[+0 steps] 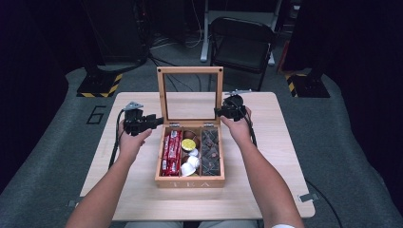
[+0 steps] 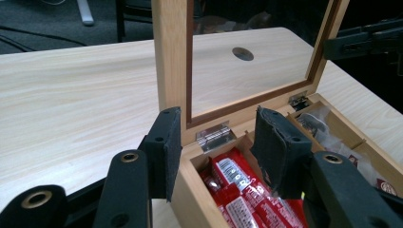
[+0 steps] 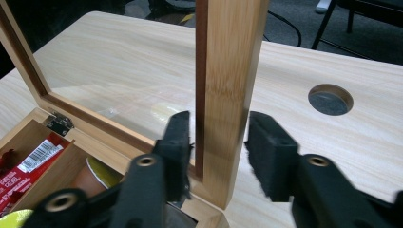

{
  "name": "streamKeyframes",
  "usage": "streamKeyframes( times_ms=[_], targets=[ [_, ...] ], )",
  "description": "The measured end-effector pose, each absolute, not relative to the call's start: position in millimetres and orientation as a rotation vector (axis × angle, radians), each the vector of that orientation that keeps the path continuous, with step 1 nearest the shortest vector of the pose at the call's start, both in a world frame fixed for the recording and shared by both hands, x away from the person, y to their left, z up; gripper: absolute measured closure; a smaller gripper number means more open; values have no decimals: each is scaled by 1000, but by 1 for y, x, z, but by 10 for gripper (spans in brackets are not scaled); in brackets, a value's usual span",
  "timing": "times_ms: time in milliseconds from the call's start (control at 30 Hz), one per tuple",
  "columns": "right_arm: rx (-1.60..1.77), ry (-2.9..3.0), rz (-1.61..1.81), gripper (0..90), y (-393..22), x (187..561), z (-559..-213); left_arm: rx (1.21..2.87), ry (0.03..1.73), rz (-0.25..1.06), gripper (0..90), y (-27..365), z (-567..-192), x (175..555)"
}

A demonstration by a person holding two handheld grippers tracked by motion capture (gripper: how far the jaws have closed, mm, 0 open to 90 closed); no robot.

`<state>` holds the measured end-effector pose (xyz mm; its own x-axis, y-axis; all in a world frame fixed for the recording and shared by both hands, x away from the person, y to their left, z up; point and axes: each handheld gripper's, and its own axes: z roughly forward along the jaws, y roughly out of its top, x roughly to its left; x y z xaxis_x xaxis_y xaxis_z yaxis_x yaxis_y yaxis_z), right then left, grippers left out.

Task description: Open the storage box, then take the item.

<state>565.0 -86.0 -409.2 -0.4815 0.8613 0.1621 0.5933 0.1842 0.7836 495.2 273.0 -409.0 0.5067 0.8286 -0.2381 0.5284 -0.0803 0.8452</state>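
Wooden tea box (image 1: pixel 190 180) with its lid (image 1: pixel 190 71) standing up.
The right gripper (image 3: pixel 216 142) has spread fingers around the lid's side bar, not pressing; the left gripper (image 2: pixel 216 137) has spread fingers at the box's back corner.

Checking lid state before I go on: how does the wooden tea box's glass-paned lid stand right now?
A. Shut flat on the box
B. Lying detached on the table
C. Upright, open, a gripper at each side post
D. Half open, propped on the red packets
C: the lid stands upright on its hinges, with the left gripper and right gripper at its side posts.
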Motion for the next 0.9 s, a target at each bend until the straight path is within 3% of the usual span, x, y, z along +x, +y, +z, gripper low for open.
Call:
streamKeyframes(
  times_ms=[367, 900],
  targets=[
    [1287, 2143, 1216, 484, -86, 533, -394, 1738, 1131, 376, 498, 277, -396, 476],
    [1179, 2282, 1258, 453, -72, 499, -400, 1732, 1132, 359, 474, 283, -400, 450]
  ],
)
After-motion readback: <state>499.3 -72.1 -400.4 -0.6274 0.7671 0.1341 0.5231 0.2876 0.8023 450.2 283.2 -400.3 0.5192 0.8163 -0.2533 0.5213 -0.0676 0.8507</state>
